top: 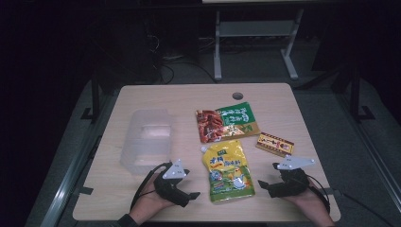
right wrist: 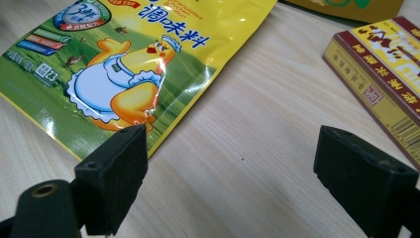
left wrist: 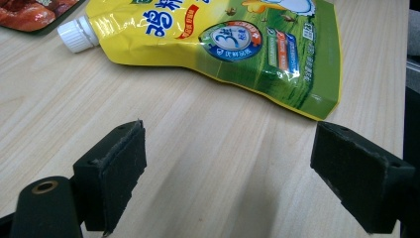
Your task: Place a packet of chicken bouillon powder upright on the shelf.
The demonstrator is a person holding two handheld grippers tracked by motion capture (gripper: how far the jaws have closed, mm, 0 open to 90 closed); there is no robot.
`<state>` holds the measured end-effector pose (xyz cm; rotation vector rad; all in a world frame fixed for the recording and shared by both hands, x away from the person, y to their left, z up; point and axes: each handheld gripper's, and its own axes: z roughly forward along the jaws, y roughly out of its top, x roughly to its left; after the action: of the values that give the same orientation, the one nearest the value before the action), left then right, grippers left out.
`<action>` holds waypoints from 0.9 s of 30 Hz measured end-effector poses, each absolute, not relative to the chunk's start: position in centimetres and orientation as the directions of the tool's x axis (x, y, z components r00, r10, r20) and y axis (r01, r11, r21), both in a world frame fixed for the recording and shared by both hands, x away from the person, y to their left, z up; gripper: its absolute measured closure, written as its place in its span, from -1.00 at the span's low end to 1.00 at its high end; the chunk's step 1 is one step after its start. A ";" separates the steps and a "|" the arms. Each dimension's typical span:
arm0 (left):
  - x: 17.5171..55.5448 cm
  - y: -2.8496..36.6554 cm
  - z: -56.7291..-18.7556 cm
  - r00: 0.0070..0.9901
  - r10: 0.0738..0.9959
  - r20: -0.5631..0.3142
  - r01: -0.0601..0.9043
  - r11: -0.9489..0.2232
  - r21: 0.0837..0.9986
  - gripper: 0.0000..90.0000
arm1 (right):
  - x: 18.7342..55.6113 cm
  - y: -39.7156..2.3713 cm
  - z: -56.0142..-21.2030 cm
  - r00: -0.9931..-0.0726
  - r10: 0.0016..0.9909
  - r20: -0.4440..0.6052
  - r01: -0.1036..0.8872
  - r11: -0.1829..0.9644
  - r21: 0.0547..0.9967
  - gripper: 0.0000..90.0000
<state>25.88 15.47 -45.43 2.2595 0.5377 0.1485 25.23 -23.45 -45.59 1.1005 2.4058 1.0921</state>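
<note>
From above, the yellow spouted pouch (top: 229, 171) lies flat near the front of the table (top: 142, 94), between the two hands: the left gripper (top: 185, 193) rests just to its left and the right gripper (top: 263, 185) just to its right, both low over the wood and neither touching it. Farther back lie a red-and-green sauce packet (top: 227, 121) and, to the right, a small yellow-and-red box (top: 274, 144); a clear plastic bin (top: 146, 141) stands on the left side. In the left gripper view the jaws stand wide apart with nothing but bare wood between them, and the pouch (left wrist: 223, 44) sits just beyond, its white screw cap (left wrist: 77, 34) pointing away to one side and its green bottom seam nearest the pads. In the right gripper view the jaws are likewise spread and empty, the pouch (right wrist: 124, 64) lying ahead of one pad and the box (right wrist: 381, 74) ahead of the other. The pouch looks like glossy film, soft and bulging with filling, so I judge it will sag and slide if pinched in the middle; it is probably moderately heavy for its size. The safer holds seem to be the stiff neck under the cap or a flat sealed edge, where the pads can bite without squeezing the contents.
</note>
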 end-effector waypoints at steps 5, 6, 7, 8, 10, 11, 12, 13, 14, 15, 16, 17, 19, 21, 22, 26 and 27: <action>25.9 15.4 -45.5 0.898 0.433 -0.074 0.347 -0.594 0.726 -0.70 | 25.4 -23.4 -45.7 -0.680 0.731 0.062 0.537 0.439 0.721 -0.66; 25.9 15.4 -45.5 0.898 0.433 -0.074 0.347 -0.594 0.726 -0.70 | 25.4 -23.4 -45.7 -0.680 0.731 0.062 0.537 0.439 0.721 -0.66; 25.9 15.4 -45.5 0.897 0.434 -0.076 0.349 -0.593 0.726 -0.70 | 25.5 -23.4 -45.7 -0.681 0.730 0.064 0.538 0.440 0.719 -0.61; 26.0 15.3 -45.4 0.897 0.435 -0.075 0.349 -0.593 0.726 -0.70 | 25.5 -23.4 -45.7 -0.688 0.723 0.063 0.535 0.448 0.716 -0.52; 26.0 15.2 -45.4 0.894 0.441 -0.075 0.351 -0.588 0.729 -0.70 | 25.6 -23.4 -45.7 -0.705 0.705 0.075 0.536 0.461 0.707 -0.31; 26.0 15.1 -45.3 0.893 0.444 -0.076 0.353 -0.585 0.731 -0.70 | 25.6 -23.4 -45.7 -0.710 0.699 0.083 0.539 0.463 0.704 -0.23; 26.0 15.1 -45.3 0.895 0.441 -0.073 0.349 -0.588 0.729 -0.70 | 25.6 -23.4 -45.6 -0.718 0.691 0.090 0.540 0.469 0.699 -0.12; 26.0 15.1 -45.3 0.895 0.440 -0.073 0.349 -0.589 0.729 -0.70 | 25.7 -23.3 -45.5 -0.723 0.685 0.095 0.537 0.470 0.700 -0.05; 25.9 15.2 -45.3 0.898 0.435 -0.070 0.345 -0.596 0.725 -0.70 | 25.7 -23.2 -45.3 -0.726 0.681 0.096 0.535 0.472 0.701 0.08; 25.9 15.1 -45.4 0.896 0.438 -0.076 0.350 -0.589 0.729 -0.70 | 25.7 -22.9 -44.9 -0.730 0.676 0.100 0.531 0.469 0.706 0.26; 25.8 15.1 -45.4 0.895 0.439 -0.082 0.354 -0.587 0.728 -0.70 | 25.7 -22.7 -44.8 -0.737 0.669 0.096 0.523 0.475 0.708 0.37; 25.7 15.2 -45.3 0.895 0.438 -0.082 0.354 -0.586 0.729 -0.70 | 25.8 -22.4 -44.7 -0.740 0.666 0.090 0.518 0.479 0.708 0.48; 25.7 15.3 -45.2 0.894 0.441 -0.083 0.354 -0.581 0.733 -0.70 | 25.8 -22.1 -44.7 -0.742 0.664 0.092 0.519 0.482 0.706 0.57; 25.7 15.4 -45.2 0.895 0.440 -0.079 0.351 -0.581 0.734 -0.70 | 26.1 -21.5 -44.7 -0.752 0.652 0.095 0.520 0.500 0.692 0.75; 25.7 15.4 -45.2 0.896 0.438 -0.075 0.347 -0.586 0.732 -0.70 | 26.1 -21.2 -44.6 -0.758 0.646 0.092 0.517 0.508 0.690 0.84; 25.6 15.6 -44.8 0.890 0.449 -0.077 0.348 -0.561 0.751 -0.70 | 26.4 -20.3 -44.6 -0.775 0.623 0.106 0.508 0.514 0.691 1.00; 25.5 15.6 -44.7 0.889 0.451 -0.080 0.350 -0.556 0.753 -0.70 | 26.7 -20.1 -44.7 -0.783 0.612 0.107 0.503 0.523 0.688 1.00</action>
<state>25.55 15.64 -44.71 2.2138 0.5729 0.1539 26.72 -20.06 -44.71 0.9623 2.6089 1.1058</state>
